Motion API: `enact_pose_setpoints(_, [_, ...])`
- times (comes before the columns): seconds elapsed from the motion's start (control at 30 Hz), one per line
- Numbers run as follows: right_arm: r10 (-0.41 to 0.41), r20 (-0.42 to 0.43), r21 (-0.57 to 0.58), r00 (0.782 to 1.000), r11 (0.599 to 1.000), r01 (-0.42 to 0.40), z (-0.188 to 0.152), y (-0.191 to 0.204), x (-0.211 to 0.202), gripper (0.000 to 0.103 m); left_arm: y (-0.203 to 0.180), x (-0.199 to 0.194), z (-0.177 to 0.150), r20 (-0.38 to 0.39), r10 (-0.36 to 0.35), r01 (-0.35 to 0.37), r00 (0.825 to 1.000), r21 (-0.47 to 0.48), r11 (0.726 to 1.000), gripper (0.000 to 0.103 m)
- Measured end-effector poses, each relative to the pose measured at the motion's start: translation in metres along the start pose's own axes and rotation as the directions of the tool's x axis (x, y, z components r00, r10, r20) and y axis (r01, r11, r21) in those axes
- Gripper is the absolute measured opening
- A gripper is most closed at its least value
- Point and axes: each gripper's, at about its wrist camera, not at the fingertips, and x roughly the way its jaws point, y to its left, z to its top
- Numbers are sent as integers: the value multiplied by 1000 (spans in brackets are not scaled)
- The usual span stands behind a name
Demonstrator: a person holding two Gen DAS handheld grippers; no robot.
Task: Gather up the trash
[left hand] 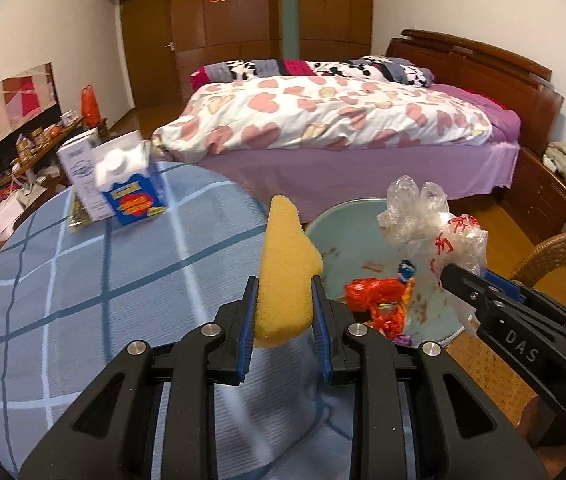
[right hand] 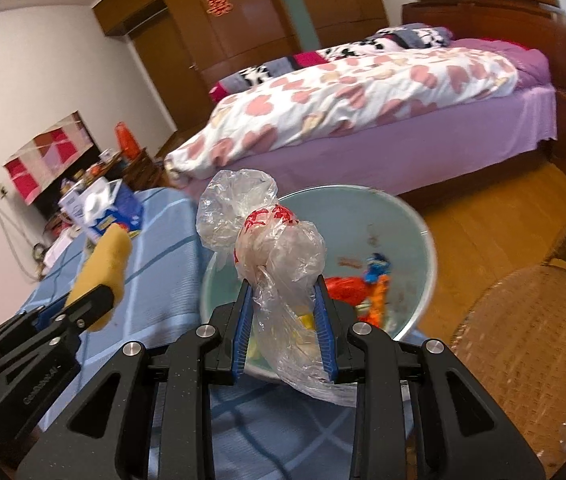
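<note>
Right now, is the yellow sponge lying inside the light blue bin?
No, the yellow sponge is clamped in the left claw above the table's edge, beside the bin, not inside it.

1. The surface [left hand: 63,280] lay bare across its checked cloth left of the basin [left hand: 347,232], open to a pass.
2. Cartons [left hand: 131,184] stood at the far edge, well left of the basin.
3. Wrappers [left hand: 379,300] crowded the basin's floor.
4. A wicker chair [right hand: 531,320] blocked the basin's right; the bed [left hand: 343,128] closed off the space behind.
</note>
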Motion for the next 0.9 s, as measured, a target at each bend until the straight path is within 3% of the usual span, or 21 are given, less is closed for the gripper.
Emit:
enact_pose_setpoints(0.3, [-78, -23, 87, 997, 993, 80, 12, -49, 24, 31, -50, 40, 20, -25, -98, 98, 995, 36, 995, 25])
enact_pose_setpoints(0.4, [-56, -30, 114, 998, 992, 59, 16, -63, 31, 41, -56, 52, 24, -25, -102, 103, 994, 41, 994, 28])
enact_pose_setpoints(0.47, [-53, -26, 129, 998, 990, 56, 18, -69, 31, 49, -56, 58, 26, -33, -82, 84, 996, 39, 996, 39])
enact_pose_setpoints(0.53, [-58, -10, 149, 998, 987, 59, 20, -73, 28, 55, -54, 57, 28, -25, -66, 66, 998, 31, 997, 56])
enact_pose_setpoints(0.67, [-40, 7, 170, 999, 985, 38, 21, -74, 22, 56, -51, 48, 28, -3, -32, 32, 999, 33, 999, 69])
enact_pose_setpoints(0.73, [-39, 25, 172, 999, 985, 34, 22, -72, 17, 58, -48, 39, 26, 12, -12, 12, 1000, 36, 999, 81])
enact_pose_setpoints(0.9, [-81, 104, 142, 991, 988, 66, 18, -56, -7, 79, -37, 17, 16, 50, 41, -43, 998, 29, 999, 94])
